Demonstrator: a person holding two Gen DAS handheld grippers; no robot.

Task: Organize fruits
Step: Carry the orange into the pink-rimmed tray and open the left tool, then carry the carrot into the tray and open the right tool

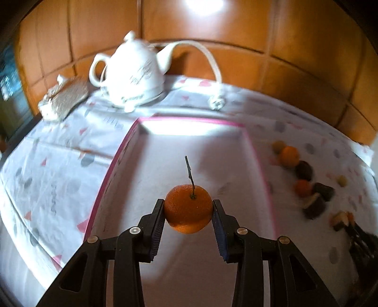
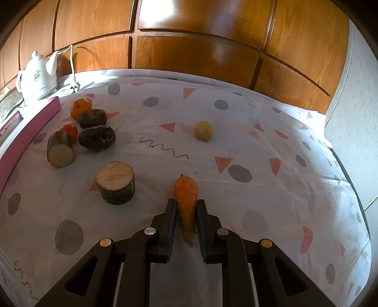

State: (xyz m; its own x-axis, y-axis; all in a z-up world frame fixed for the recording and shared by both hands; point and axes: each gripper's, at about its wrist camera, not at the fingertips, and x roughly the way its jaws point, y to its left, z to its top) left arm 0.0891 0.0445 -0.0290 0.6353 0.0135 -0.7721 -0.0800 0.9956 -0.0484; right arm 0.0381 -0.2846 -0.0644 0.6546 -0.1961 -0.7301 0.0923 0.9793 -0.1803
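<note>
Orange (image 1: 188, 209), teapot (image 1: 132, 70) print perhaps illegible

light: bright, glare on wall (image 1: 204, 6) | blur: left view smeared | edges: fisheye-bent, dark corners

Tablecloth (image 2: 236, 146) white, printed with grey dots, salmon-pink triangles and dark squiggles. Box (image 1: 189, 165) white inside, rim pink; its outer wall reads magenta in the right wrist view. Mandarin (image 1: 188, 209) deep orange, stem dark green. Carrot (image 2: 186, 203) orange, dulling toward the thin tip. Small round fruit (image 2: 203, 130) pale yellow-tan. Another orange fruit (image 2: 80, 109) bright orange; small one (image 2: 70, 131) red-orange. Two dark lumps (image 2: 97, 137) brown-black. Two cut log pieces (image 2: 115, 185) with dark bark and pale tan cut faces. Teapot (image 1: 134, 73) white with faint grey motif. Wall panelling (image 2: 189, 47) glossy reddish-brown wood. Gripper bodies black, pads (image 1: 218, 226) blue.
</note>
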